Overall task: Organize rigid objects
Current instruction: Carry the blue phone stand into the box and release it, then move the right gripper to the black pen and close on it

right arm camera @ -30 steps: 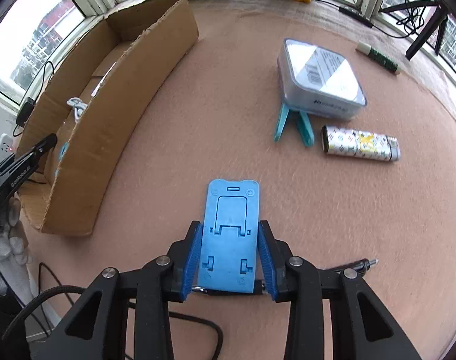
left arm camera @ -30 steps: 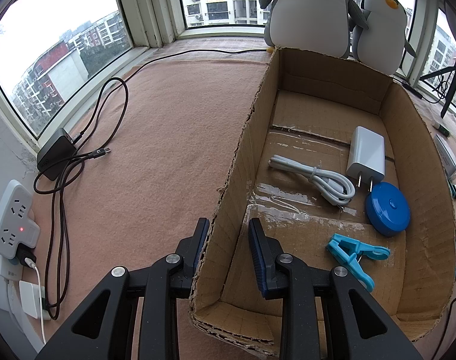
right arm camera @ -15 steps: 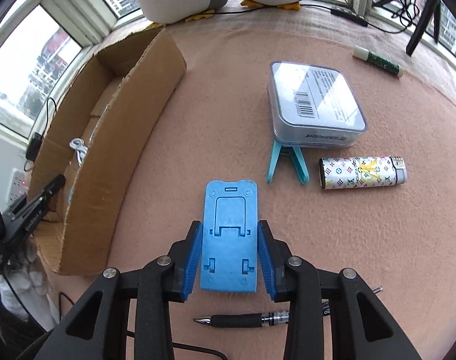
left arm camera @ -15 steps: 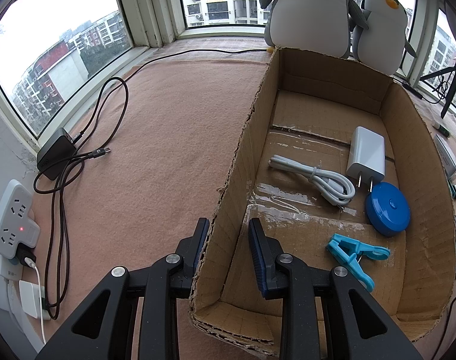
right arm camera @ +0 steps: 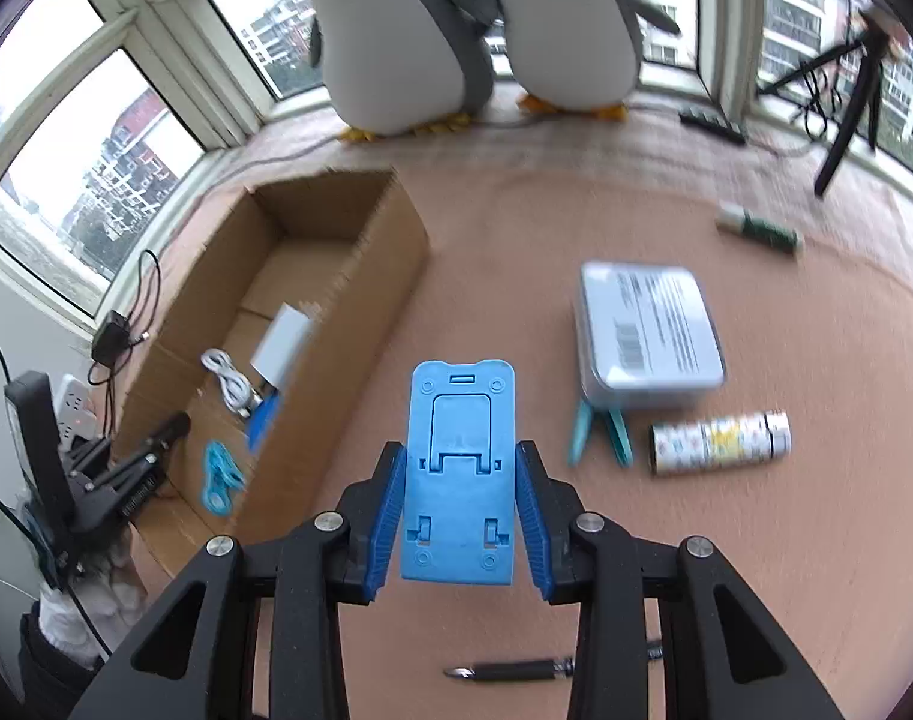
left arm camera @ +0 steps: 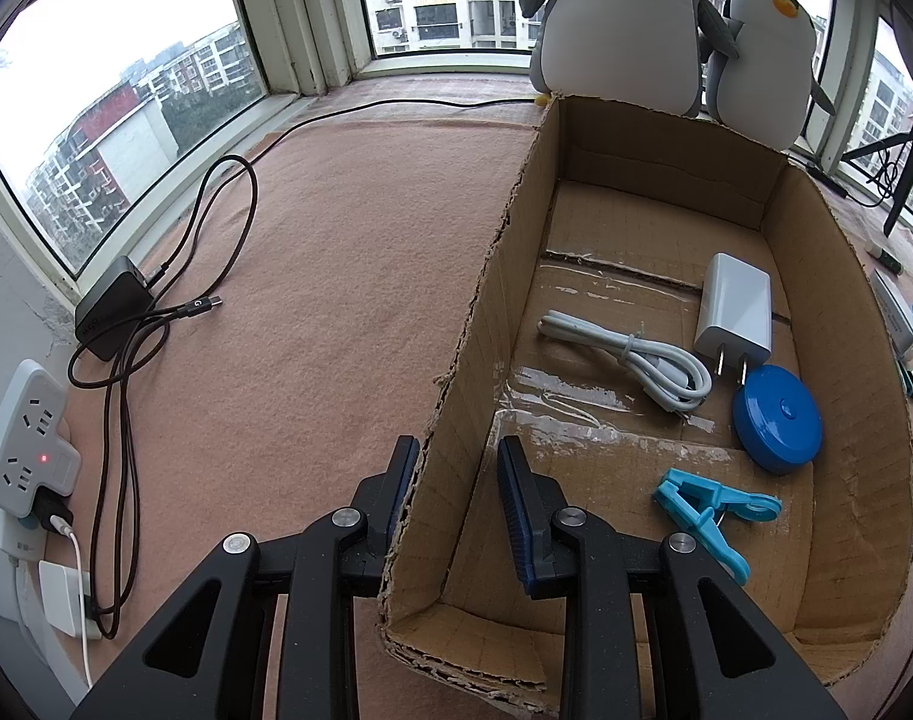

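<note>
Astride the cardboard box's (left arm camera: pixel 456 396) near wall, the left hand-held gripper (left arm camera: pixel 456 468) clamps it, steadying it; rightward, the right hand-held gripper (right arm camera: pixel 461 510) grips the blue phone stand (right arm camera: pixel 459 474) (lifted above the carpet, presumably box-bound).

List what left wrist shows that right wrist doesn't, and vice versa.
Left wrist only: left gripper shut on the box wall, seen close up; a blue disc plain in the box.
Right wrist only: right gripper shut on a blue stand; tin; pen below.
Both: box, white cable, charger, blue clip, penguins.
</note>
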The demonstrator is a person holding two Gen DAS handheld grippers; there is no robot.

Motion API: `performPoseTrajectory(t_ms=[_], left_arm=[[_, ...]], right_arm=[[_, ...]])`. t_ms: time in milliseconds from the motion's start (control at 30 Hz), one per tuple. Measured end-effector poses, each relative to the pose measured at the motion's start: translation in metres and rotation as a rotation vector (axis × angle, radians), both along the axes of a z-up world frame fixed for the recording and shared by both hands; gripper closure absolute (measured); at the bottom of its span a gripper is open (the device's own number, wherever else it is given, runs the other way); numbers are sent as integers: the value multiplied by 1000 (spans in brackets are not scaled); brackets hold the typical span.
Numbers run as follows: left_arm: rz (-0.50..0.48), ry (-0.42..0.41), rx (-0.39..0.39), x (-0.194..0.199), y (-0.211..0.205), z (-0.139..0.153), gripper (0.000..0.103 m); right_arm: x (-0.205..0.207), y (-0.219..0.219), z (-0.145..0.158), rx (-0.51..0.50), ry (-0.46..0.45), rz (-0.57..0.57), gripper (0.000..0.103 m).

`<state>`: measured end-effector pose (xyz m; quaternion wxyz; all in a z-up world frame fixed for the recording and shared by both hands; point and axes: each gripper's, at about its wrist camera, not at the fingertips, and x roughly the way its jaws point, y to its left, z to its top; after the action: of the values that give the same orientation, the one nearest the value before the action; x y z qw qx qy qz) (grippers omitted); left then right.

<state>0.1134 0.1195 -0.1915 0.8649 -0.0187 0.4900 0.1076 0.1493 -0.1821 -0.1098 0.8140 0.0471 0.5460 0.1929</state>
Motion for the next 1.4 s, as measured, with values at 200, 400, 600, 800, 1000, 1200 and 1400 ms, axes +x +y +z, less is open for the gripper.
performPoseTrajectory(t_ms=[200, 400, 600, 800, 1000, 1200, 1400], left_arm=[[0, 0, 1, 0, 0, 0, 74], [-2, -1, 11, 1, -2, 1, 74], [-3, -2, 10, 0, -2, 1, 74], [-3, -4, 9, 0, -2, 1, 74], [-3, -3, 10, 0, -2, 1, 74], [-4, -6, 11, 0, -2, 1, 74], [-2, -8, 14, 0, -3, 1, 74]], right_arm=[[16, 34, 26, 24, -71, 37, 70], [34, 72, 35, 23, -109, 86, 70], [51, 95, 34, 1, -130, 120, 70], [64, 106, 28, -35, -145, 126, 70], [72, 109, 23, -40, -139, 138, 70], [71, 109, 26, -35, -148, 143, 57], [66, 105, 34, -33, -169, 145, 55]])
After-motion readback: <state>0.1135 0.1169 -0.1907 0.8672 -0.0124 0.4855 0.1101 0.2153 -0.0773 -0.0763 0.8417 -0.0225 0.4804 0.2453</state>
